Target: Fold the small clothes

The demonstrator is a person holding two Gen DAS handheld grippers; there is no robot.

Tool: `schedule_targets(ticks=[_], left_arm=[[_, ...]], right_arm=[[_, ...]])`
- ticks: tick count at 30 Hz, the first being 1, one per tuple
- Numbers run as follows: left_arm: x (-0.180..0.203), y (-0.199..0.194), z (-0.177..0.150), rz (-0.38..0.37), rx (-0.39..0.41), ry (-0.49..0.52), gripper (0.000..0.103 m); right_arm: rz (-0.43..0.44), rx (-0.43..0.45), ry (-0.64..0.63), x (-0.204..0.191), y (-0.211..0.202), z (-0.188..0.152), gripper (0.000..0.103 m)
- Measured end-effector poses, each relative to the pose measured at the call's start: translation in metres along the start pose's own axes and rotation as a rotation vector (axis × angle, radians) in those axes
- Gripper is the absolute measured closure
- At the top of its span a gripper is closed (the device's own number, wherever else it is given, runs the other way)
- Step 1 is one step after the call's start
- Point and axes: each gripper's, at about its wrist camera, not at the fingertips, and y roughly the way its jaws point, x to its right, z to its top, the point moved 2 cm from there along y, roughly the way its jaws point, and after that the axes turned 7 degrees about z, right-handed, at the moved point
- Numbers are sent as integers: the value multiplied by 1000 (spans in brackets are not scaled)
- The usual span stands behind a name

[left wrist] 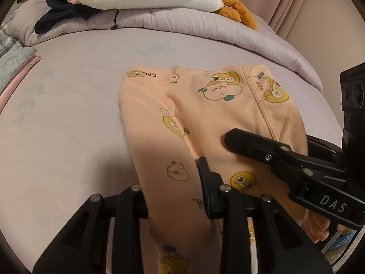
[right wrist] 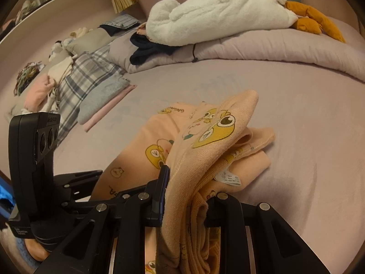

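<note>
A peach baby garment (left wrist: 205,105) printed with yellow cartoon frogs lies on the lilac bed sheet (left wrist: 68,118), its neck end pointing away from me. Its near edge is lifted. My left gripper (left wrist: 171,182) is shut on the left part of that edge; the cloth runs between the blue pad and the hidden left finger. My right gripper (right wrist: 187,187) is shut on a bunched fold of the same garment (right wrist: 205,141), which drapes over its right finger and shows a white care label. Each gripper shows in the other view: the right gripper (left wrist: 251,141), the left gripper (right wrist: 86,180).
A rolled lilac quilt (left wrist: 182,22) lies along the far side, with a white plush toy (right wrist: 216,16) with orange feet and a dark garment (right wrist: 148,48) on it. Folded clothes (right wrist: 102,98) and a plaid pillow (right wrist: 77,84) lie at the left. A curtain (left wrist: 296,4) hangs at the back right.
</note>
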Motion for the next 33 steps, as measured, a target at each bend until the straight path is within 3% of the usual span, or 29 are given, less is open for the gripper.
schedule_targets(ticks=[19, 33], left_arm=[[-5, 4, -5, 11, -11, 1, 69], [-11, 0, -8, 32, -18, -5, 61]], right_arm=[[-24, -39, 88, 24, 4, -5, 78], [-37, -52, 162, 36, 2, -11, 75]])
